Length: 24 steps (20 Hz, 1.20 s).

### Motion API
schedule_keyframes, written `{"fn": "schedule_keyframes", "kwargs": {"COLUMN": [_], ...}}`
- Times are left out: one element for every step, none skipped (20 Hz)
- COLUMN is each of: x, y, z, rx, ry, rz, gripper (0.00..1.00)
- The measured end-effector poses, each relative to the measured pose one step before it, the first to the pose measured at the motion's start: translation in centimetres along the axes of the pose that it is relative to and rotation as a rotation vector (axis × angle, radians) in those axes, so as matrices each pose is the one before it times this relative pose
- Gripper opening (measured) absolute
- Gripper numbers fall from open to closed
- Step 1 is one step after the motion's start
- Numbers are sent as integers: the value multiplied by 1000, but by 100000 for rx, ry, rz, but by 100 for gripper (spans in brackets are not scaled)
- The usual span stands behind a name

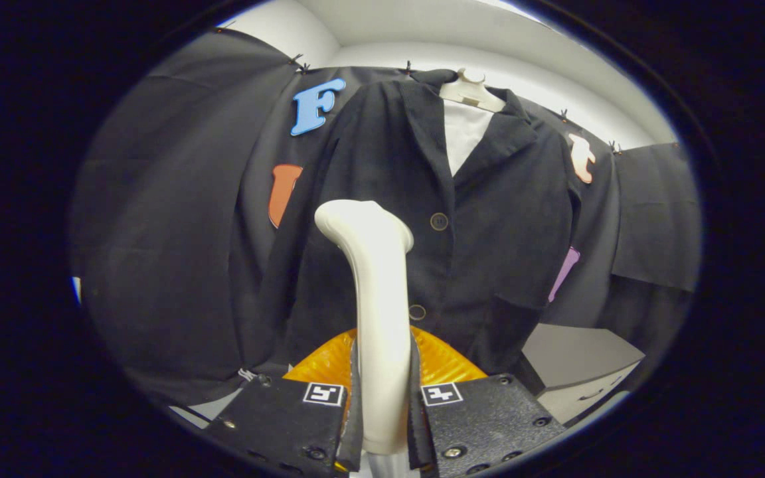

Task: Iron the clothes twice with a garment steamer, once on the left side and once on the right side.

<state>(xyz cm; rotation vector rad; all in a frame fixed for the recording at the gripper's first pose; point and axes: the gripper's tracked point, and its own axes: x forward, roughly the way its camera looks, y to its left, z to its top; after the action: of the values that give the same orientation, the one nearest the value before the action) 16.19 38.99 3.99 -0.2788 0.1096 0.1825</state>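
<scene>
1. The gripper [382, 405] has its jaws clamped on the white garment steamer [376, 292], both fingers pressing its handle.
2. Beyond hangs a black jacket [449, 226] (white hanger [470, 89] above), partly blocked by the steamer.
3. A grey cabinet [575, 368] stands beside it.

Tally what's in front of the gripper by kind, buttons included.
Garment steamer, clamped between the gripper fingers: 1
Black jacket: 1
Jacket buttons visible: 2
White hanger: 1
White shirt under the jacket: 1
Grey cabinet: 1
Total: 7
</scene>
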Motion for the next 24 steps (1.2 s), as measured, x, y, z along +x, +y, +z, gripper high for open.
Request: {"fn": "schedule_keyframes", "kwargs": {"x": [-68, 147, 54, -114, -169, -95, -67, -8, 31, -42, -77, -69, -156, -4, -5, -28, 224, 110, -50, 117, -75, -138, -211, -426], "y": [294, 120, 103, 263, 315, 212, 200, 259, 131, 147, 189, 238, 414, 323, 218, 332, 322, 141, 180, 102, 173, 139, -60, -278], "z": [-821, -518, -632, -841, -1067, -702, -711, -682, -731, -601, -707, -842, -1126, -1107, -1106, -1197, -1209, -1075, -937, -750, -849, -723, -918, -800], "rx": [183, -610, -1195, -948, -768, -366, -396, -593, -825, -690, -512, -28, 45, -217, -172, 8, 204, -235, -410, -763, -240, 324, 445, 709], "ry": [1117, 774, 566, 703, 864, 1010, 990, 1151, 629, 610, 602, 1044, 1779, 1780, 1637, 1863, 1728, 1464, 724, 1092, 1518, 1732, 1732, 1262], "rz": [380, 209, 218, 141, 148, 208, 225, 148, 182, 270, 626, 1039, 1210, 949, 937, 1325, 1277, 868, 530, 613, 976, 1073, 588, 312], "gripper": [29, 29, 29, 29, 29, 29, 29, 29, 29, 29, 29, 29, 29, 29, 29, 29, 29, 29, 29, 29, 29, 29, 29, 29]}}
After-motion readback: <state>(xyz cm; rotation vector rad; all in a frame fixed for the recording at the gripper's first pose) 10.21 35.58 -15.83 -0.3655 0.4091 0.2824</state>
